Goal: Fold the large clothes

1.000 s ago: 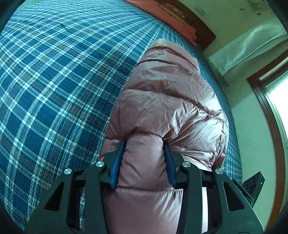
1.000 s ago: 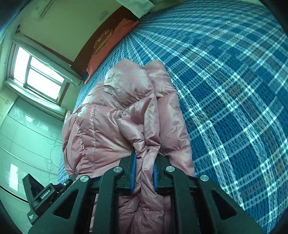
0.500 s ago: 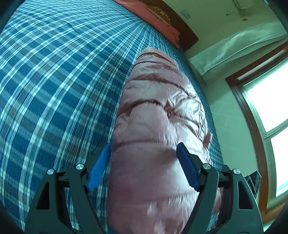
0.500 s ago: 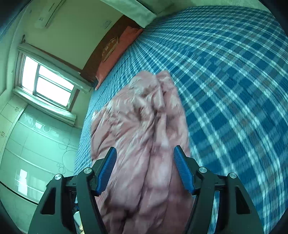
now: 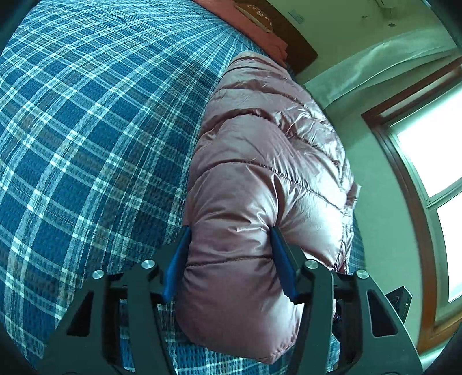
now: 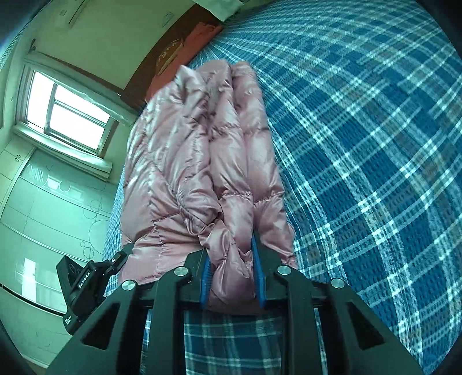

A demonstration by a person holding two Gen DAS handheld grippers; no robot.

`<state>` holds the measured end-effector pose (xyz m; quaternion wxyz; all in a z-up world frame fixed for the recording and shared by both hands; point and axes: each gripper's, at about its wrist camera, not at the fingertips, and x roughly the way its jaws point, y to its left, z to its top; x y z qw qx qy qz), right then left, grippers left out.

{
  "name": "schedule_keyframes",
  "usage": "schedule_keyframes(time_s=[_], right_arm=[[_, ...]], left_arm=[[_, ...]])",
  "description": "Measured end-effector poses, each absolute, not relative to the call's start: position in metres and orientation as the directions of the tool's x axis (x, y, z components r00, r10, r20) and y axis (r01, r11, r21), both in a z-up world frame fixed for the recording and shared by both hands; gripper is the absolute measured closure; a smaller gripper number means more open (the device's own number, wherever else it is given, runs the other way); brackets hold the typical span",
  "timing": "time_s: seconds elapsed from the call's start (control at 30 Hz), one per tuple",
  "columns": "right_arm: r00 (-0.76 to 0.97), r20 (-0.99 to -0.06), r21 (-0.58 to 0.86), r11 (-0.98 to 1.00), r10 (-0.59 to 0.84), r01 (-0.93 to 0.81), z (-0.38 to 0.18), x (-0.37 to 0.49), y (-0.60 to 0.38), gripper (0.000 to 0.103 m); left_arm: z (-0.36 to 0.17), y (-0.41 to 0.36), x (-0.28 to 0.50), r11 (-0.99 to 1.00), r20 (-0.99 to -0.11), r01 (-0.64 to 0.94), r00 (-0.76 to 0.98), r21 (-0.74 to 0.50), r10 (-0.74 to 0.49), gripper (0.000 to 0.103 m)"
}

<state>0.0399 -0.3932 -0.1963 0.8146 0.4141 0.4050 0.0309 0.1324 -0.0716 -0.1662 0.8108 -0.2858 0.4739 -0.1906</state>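
since half a second ago, both my claws are narrowing again after standing wide apart around the garment. pink puffer jacket (image 5: 268,173), folded into a long bundle, is lying lengthwise on the blue plaid bedspread (image 5: 86,129), running away from me toward the headboard (image 5: 291,37). my left gripper (image 5: 231,259) is closing on the near end of the bundle, its blue pads (image 5: 176,265) pressing into a quilted roll of jacket from both sides. my right gripper (image 6: 232,277) is closing too, its pads (image 6: 205,281) pinching a bunched fold of the jacket's (image 6: 202,150) near edge, the fabric puckering between them. in the right wrist view the bedspread (image 6: 361,144) is spreading to the right of the bundle, and the left gripper's body (image 6: 86,282) is showing at the lower left beside the jacket. an orange-red pillow (image 5: 254,26) is lying at the bed's far end against the headboard. a window (image 6: 66,112) is letting light in along the wall beyond the jacket.
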Motion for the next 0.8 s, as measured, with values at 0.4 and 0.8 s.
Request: schedule_keyframes(time_s=[0.4,0.8], right_arm=[[0.699,-0.633,0.67,0.688,0.334,0.279,-0.158,0.011,-0.397,0.049],[0.713,-0.676,0.586,0.72,0.183,0.371,-0.116,0.119,-0.405,0.026]], left_arm=[[-0.162,-0.041,0.13,0.685,-0.614,-0.049,0.493,-0.727,-0.617,0.034],[-0.161,-0.039,0.207,0.584,-0.576,-0.157,0.491,-0.796,-0.653,0.021]])
